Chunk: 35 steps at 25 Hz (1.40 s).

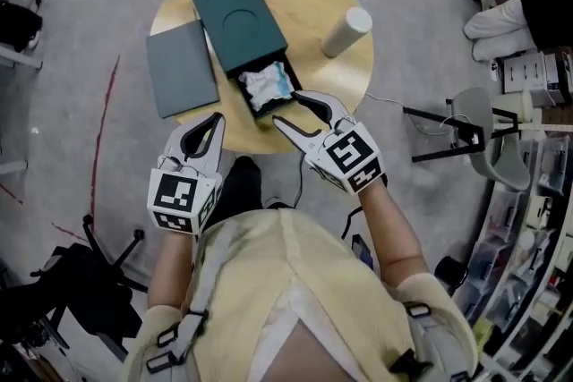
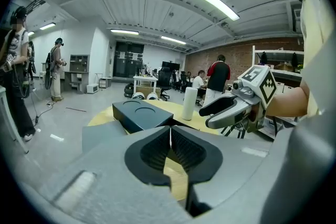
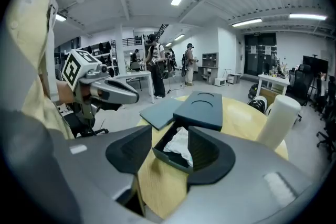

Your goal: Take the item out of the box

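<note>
Centre frame, the white crumpled item [image 1: 267, 85] lies in the dark box's [image 1: 240, 18] open end on the round surface [image 1: 354, 76] — right gripper [image 1: 286, 108] jaws spread wide just beside it, gripping nothing; left gripper [image 1: 216, 117] jaws closed, empty.

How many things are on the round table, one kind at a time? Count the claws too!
Dark green box: 1
Flat grey-green panel: 1
White crumpled item in the box: 1
White cylinder: 1
Claws: 2 (left claw shut, right claw open)
Total: 6
</note>
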Motion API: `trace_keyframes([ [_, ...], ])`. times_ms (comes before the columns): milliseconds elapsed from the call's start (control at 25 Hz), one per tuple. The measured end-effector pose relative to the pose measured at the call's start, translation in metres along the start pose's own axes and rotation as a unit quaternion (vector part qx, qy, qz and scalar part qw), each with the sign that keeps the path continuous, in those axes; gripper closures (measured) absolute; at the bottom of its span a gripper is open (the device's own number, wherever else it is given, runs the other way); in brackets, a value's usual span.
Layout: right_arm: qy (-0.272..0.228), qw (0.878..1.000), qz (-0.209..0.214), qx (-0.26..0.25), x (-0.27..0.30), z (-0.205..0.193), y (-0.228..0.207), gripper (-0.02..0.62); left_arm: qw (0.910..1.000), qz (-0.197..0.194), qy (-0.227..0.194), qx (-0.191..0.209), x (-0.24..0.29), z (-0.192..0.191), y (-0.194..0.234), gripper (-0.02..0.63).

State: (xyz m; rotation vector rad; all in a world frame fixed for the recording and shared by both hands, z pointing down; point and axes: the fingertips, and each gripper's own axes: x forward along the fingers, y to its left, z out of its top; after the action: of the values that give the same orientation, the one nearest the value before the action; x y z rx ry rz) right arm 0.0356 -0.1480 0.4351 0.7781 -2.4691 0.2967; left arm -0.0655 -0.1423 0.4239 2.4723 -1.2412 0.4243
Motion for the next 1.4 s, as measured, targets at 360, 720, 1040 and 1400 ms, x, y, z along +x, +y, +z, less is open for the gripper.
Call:
trace_keyframes([
  [360,0.085,0.994,0.035,-0.061,0.059,-0.012,-0.025,0.390,0.9994,-0.009,0.020,-0.026,0.031,-0.006,0.039,0.598],
  [720,0.167,0.977,0.060,-0.116,0.097,-0.032,-0.035,0.371,0.9983,-0.010,0.036,-0.045,0.052,-0.013,0.066,0.598],
  [1040,0.235,0.953,0.077,-0.176,0.114,-0.053,-0.037,0.344,0.9972,-0.019,0.047,-0.054,0.066,-0.021,0.078,0.598],
  [1400,0.307,0.919,0.072,-0.236,0.122,-0.068,-0.041,0.333,0.9965,-0.035,0.053,-0.055,0.078,-0.021,0.085,0.598],
])
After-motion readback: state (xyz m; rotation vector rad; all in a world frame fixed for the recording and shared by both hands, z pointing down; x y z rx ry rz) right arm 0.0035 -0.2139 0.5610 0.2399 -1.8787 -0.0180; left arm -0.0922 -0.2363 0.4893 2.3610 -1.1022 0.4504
